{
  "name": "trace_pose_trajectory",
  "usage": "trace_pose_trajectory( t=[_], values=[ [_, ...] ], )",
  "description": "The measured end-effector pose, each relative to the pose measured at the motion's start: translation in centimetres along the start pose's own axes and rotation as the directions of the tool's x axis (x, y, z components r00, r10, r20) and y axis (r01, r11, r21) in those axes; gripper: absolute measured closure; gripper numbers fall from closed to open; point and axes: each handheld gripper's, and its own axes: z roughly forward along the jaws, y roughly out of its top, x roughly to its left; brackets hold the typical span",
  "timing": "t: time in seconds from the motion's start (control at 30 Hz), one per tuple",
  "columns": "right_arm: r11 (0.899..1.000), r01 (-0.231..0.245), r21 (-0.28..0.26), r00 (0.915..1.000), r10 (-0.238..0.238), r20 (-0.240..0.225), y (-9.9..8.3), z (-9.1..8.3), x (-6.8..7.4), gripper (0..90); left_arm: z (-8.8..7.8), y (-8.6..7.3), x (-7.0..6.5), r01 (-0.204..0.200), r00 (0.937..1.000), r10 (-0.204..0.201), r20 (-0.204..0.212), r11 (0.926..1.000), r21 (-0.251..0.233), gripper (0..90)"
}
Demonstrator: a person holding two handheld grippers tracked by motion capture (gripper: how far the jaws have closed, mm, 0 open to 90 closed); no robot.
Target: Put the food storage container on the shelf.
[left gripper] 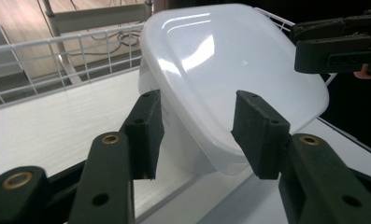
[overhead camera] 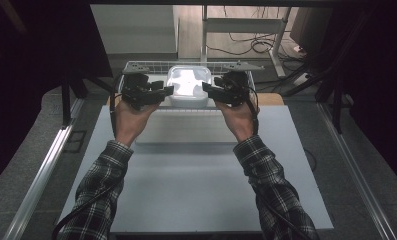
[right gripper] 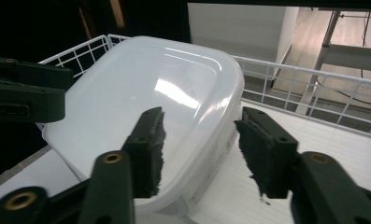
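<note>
A translucent white plastic container [overhead camera: 188, 84] with a smooth lid stands at the far middle of the table, inside a white wire basket [overhead camera: 136, 65]. My left gripper [overhead camera: 170, 90] is at its left edge and my right gripper [overhead camera: 206, 88] at its right edge, both pointing inward. In the left gripper view the jaws [left gripper: 197, 135] stand apart around the near corner of the container [left gripper: 230, 74] without pressing on it. The right gripper's jaws [right gripper: 199, 149] likewise stand apart at the rim of the container [right gripper: 164, 93]. Each view shows the other gripper across the lid.
The wire basket's rails [left gripper: 57, 60] [right gripper: 314, 79] rise behind the container on a white floor. A grey board [overhead camera: 186, 175] covers the table in front, with a raised strip below the basket. Cables and a metal frame [overhead camera: 246, 35] lie beyond the table.
</note>
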Motion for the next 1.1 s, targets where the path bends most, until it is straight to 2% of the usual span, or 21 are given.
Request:
trace_pose_trajectory(
  t=[0.07, 0.27, 0.37, 0.4, 0.43, 0.47, 0.5, 0.53, 0.67, 0.83, 1.1],
  values=[
    [1.000, 0.010, -0.007, 0.9999, -0.010, -0.002, 0.1, -0.1, 0.2, 55.4, -0.2, 0.2, -0.1, 0.001, 1.0000, 0.000, 0.007, 0.9998, -0.018, 53.3],
    [0.999, 0.047, 0.000, 0.9978, -0.047, -0.046, 0.1, -1.1, 0.8, 66.3, -1.5, -0.2, -0.8, -0.014, 0.9991, 0.016, 0.038, 0.9989, -0.046, 58.4],
    [0.998, 0.057, 0.005, 0.9946, -0.056, -0.087, -0.4, -2.0, 1.1, 74.7, -2.0, -1.3, -1.0, -0.008, 0.9974, 0.011, 0.072, 0.9989, -0.047, 67.4],
    [0.998, 0.057, 0.013, 0.9927, -0.055, -0.108, -0.9, -2.6, 1.3, 80.7, -2.0, -2.1, -1.0, -0.002, 0.9948, 0.006, 0.102, 0.9993, -0.037, 75.4],
    [0.998, 0.057, 0.013, 0.9927, -0.055, -0.108, -0.9, -2.6, 1.3, 80.7, -2.0, -2.1, -1.0, -0.002, 0.9948, 0.006, 0.102, 0.9993, -0.037, 78.2],
    [0.999, 0.049, 0.020, 0.9893, -0.045, -0.139, -1.5, -2.8, 1.3, 85.1, -1.8, -2.7, -1.1, 0.001, 0.9938, 0.002, 0.111, 0.9996, -0.028, 82.6],
    [0.999, 0.049, 0.020, 0.9893, -0.045, -0.139, -1.5, -2.8, 1.3, 85.1, -1.6, -3.0, -1.1, -0.001, 0.9929, 0.003, 0.119, 0.9998, -0.020, 82.6],
    [0.997, 0.058, 0.047, 0.9871, -0.050, -0.152, -2.1, -2.6, 1.4, 87.8, -0.9, -3.6, -1.1, 0.001, 0.9899, -0.001, 0.142, 1.0000, 0.002, 87.2],
    [0.995, 0.067, 0.079, 0.9862, -0.054, -0.157, -2.8, -1.8, 1.4, 88.9, 0.1, -3.9, -1.2, -0.002, 0.9902, -0.001, 0.140, 0.9998, 0.019, 89.4],
    [0.992, 0.067, 0.104, 0.9884, -0.052, -0.142, -3.2, -0.6, 1.1, 89.0, 0.7, -3.6, -0.9, 0.002, 0.9941, -0.005, 0.109, 0.9997, 0.024, 89.4],
    [0.993, 0.058, 0.104, 0.9901, -0.044, -0.133, -3.0, 0.2, 0.9, 88.9, 1.3, -3.1, -0.7, -0.005, 0.9971, 0.003, 0.076, 0.9993, 0.037, 89.3]
  ],
)
